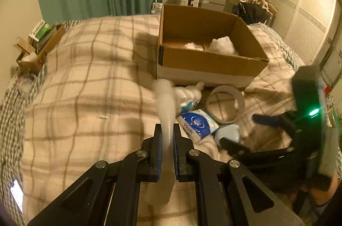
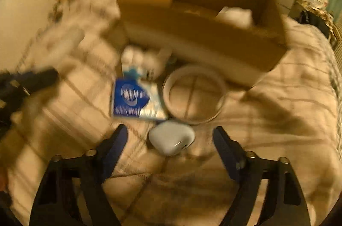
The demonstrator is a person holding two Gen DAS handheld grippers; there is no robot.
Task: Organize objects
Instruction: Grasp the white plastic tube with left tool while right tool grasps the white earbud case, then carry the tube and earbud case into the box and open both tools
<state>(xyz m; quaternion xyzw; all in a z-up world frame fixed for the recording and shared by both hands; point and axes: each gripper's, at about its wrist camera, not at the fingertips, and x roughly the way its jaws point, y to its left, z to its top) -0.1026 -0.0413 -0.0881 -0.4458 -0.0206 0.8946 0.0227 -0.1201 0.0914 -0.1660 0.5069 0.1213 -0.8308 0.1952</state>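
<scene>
My left gripper (image 1: pixel 167 129) is shut on a long white translucent object (image 1: pixel 164 110), blurred, held above the plaid bed cover. An open cardboard box (image 1: pixel 209 61) stands beyond it with white wadding (image 1: pixel 222 45) inside. In front of the box lie a white bag (image 1: pixel 188 93), a blue tissue pack (image 1: pixel 198 124), a tape ring (image 1: pixel 226 106) and a pale blue earbud case (image 1: pixel 227 134). My right gripper (image 2: pixel 170 136) is open, its fingers on either side of the earbud case (image 2: pixel 172 139), just above the cover. The tissue pack (image 2: pixel 134 101), ring (image 2: pixel 193 93) and box (image 2: pixel 205 33) lie ahead.
The bed cover (image 1: pixel 85 97) is bumpy and spreads wide to the left. A small box with clutter (image 1: pixel 36 48) sits at the bed's far left. A phone (image 1: pixel 17 194) lies at the lower left. A dresser, mirror and TV stand against the far wall.
</scene>
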